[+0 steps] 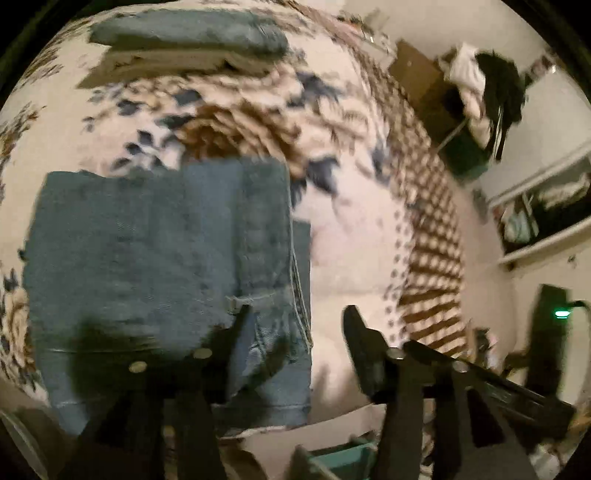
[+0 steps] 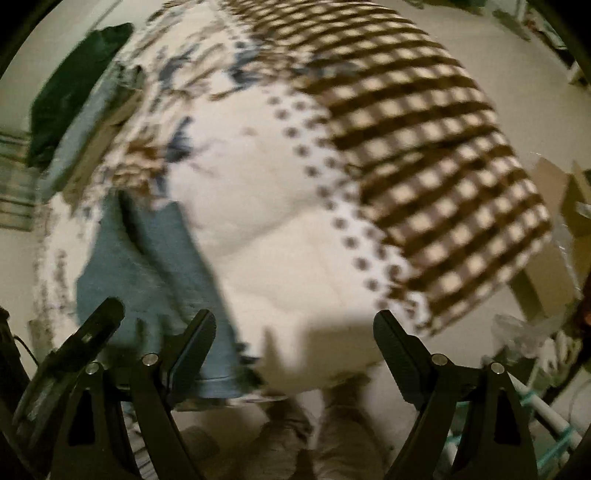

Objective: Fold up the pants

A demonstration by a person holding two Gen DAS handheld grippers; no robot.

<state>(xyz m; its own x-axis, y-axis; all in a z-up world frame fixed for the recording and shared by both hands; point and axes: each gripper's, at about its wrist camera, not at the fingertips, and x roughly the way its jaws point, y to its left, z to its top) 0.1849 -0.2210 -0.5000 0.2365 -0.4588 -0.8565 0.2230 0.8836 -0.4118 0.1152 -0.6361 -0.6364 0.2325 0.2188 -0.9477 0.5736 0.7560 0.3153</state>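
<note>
Folded blue jeans [image 1: 159, 254] lie on a floral bedspread [image 1: 240, 107], left of centre in the left wrist view. My left gripper [image 1: 295, 325] is open above the jeans' near right corner, its left finger over the denim, holding nothing. In the right wrist view the same jeans [image 2: 147, 266] lie at lower left. My right gripper [image 2: 295, 332] is open and empty over the white part of the bedspread [image 2: 258, 206], to the right of the jeans. The other gripper's finger [image 2: 99, 317] shows at lower left. Both views are blurred.
A stack of folded clothes topped by blue denim [image 1: 184, 33] sits at the far side of the bed. A brown checked band [image 2: 436, 155] runs along the bed's right side. A chair with clothes [image 1: 480, 85] and shelves [image 1: 546, 214] stand beyond.
</note>
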